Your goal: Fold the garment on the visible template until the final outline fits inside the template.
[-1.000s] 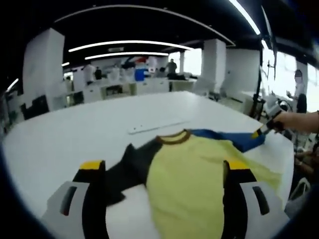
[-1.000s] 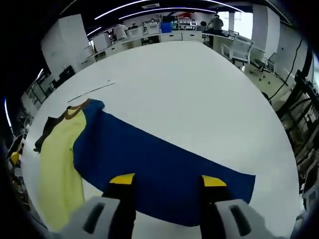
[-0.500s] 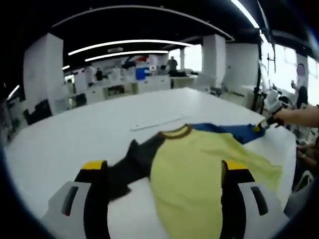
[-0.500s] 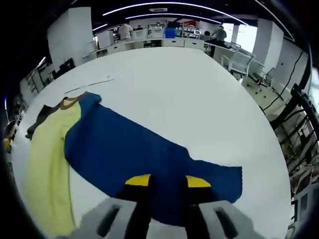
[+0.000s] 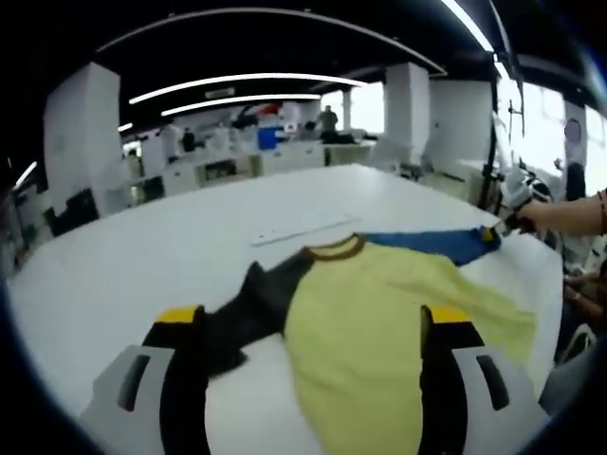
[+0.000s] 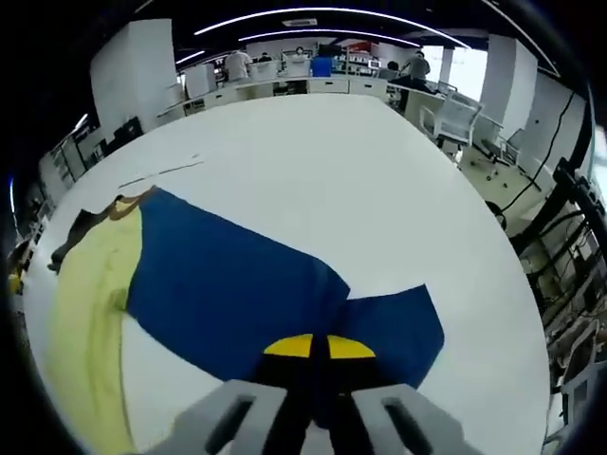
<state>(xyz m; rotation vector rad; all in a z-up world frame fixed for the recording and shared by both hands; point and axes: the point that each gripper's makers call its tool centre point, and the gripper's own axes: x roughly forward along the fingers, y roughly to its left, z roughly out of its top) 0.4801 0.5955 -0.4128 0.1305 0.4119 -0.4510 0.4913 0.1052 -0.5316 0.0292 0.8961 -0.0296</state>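
In the left gripper view, the left gripper (image 5: 313,322) stood with its jaws spread wide, gripping nothing, above the garment (image 5: 379,303). The garment lay on the white table (image 5: 142,246): dark sleeve (image 5: 251,303) at left, yellow body centred, blue sleeve (image 5: 432,243) at right. A thin white strip (image 5: 302,229) lay just beyond the collar. In the right gripper view, the right gripper (image 6: 318,348) had its jaws pressed together, pinching the blue sleeve (image 6: 237,284), which spread across the table (image 6: 313,161).
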